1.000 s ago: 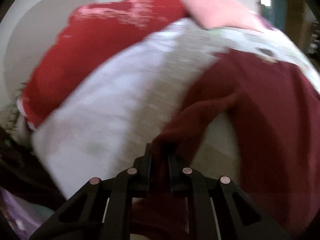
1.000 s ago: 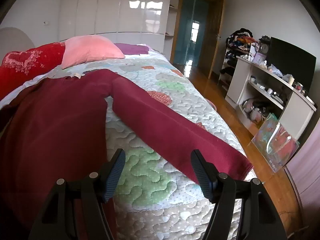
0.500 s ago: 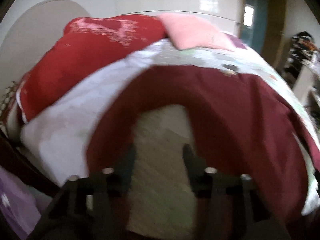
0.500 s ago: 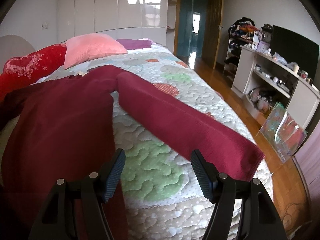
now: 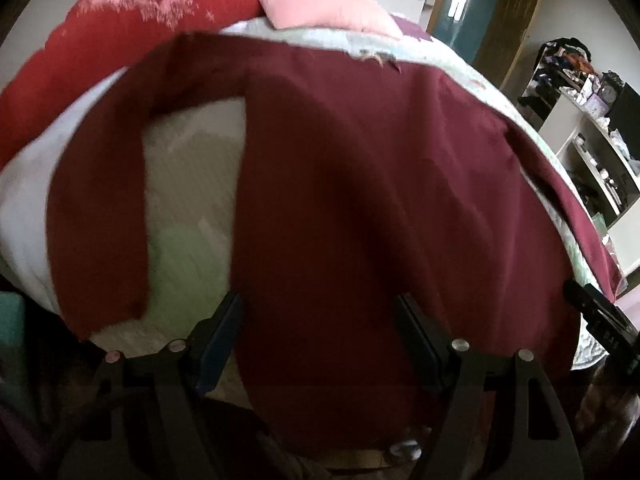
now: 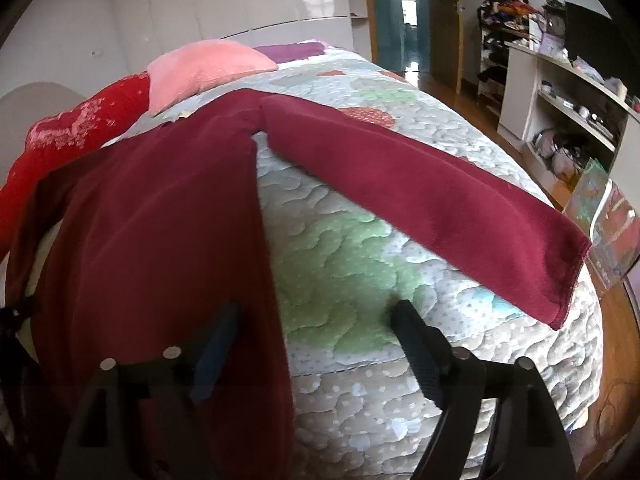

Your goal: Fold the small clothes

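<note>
Maroon, one shirt is spread to the bed's near edge; both claws, left and right, are held apart, empty.

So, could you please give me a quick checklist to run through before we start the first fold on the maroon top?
1. Left gripper open, holding nothing: ok.
2. Right gripper open, holding nothing: ok.
3. Maroon top lying flat on the quilt: ok.
4. Right sleeve spread straight, cuff near the bed edge: ok.
5. Left sleeve laid out, bent downward: ok.
6. Bottom hem flat: cannot tell, hidden below the grippers.
</note>
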Motion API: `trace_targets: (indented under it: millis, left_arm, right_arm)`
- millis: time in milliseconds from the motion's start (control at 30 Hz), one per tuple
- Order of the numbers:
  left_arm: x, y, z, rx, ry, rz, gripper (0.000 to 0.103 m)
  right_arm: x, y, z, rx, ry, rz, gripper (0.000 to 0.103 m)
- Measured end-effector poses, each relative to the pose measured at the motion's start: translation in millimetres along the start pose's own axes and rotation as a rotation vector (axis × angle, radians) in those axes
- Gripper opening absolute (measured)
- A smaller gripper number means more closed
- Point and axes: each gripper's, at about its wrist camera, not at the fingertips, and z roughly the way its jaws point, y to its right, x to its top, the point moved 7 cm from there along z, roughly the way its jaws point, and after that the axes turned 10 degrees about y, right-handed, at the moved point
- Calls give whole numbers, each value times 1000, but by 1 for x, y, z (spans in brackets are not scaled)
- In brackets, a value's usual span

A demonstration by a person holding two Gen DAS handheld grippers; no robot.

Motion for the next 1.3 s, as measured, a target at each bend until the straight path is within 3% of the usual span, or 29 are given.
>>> trace_targets:
  millis: [200, 233, 300, 433, 567, 767, 933, 1100, 1167, 1233, 1267, 1300]
  left_arm:
    - [-8, 8, 2, -59, -20, -15, 75]
    - [-9, 9, 1, -70, -23, -18, 67]
    - [-11, 8, 1, -57, -35, -7, 21]
    - [-4, -8, -8, -88, -28, -86, 1]
    - [11, -40, -22, -42, 24, -169, 0]
    - [1, -50, -24, -78, 2, -220, 5]
    - [-20, -29, -10, -127, -66, -201, 27]
    - [-35, -2, -2, -192, -109, -178, 68]
    - [-42, 4, 5, -226, -134, -198, 74]
    - [-46, 6, 10, -234, -155, -207, 72]
    - [-47, 6, 10, -226, -158, -205, 55]
    - [-47, 2, 10, -195, -159, -197, 28]
  right_arm:
    - [-5, -15, -2, 25, 0, -29, 87]
    - [-5, -18, -1, 30, -1, -39, 87]
    - [-7, -24, -2, 44, -2, -57, 87]
    - [-9, -32, -3, 57, -4, -88, 83]
    - [-8, -28, -1, 75, -11, -61, 83]
    - [-9, -29, 1, 79, -7, -52, 85]
    - [-9, -29, 1, 81, -10, -54, 86]
    - [-10, -29, 1, 88, -9, -51, 85]
    - [-10, -29, 0, 91, -10, -47, 85]
    - [-11, -29, 0, 92, -11, -49, 85]
    - [-12, -28, -2, 91, -12, -52, 85]
    - [-12, -29, -2, 90, -12, -58, 85]
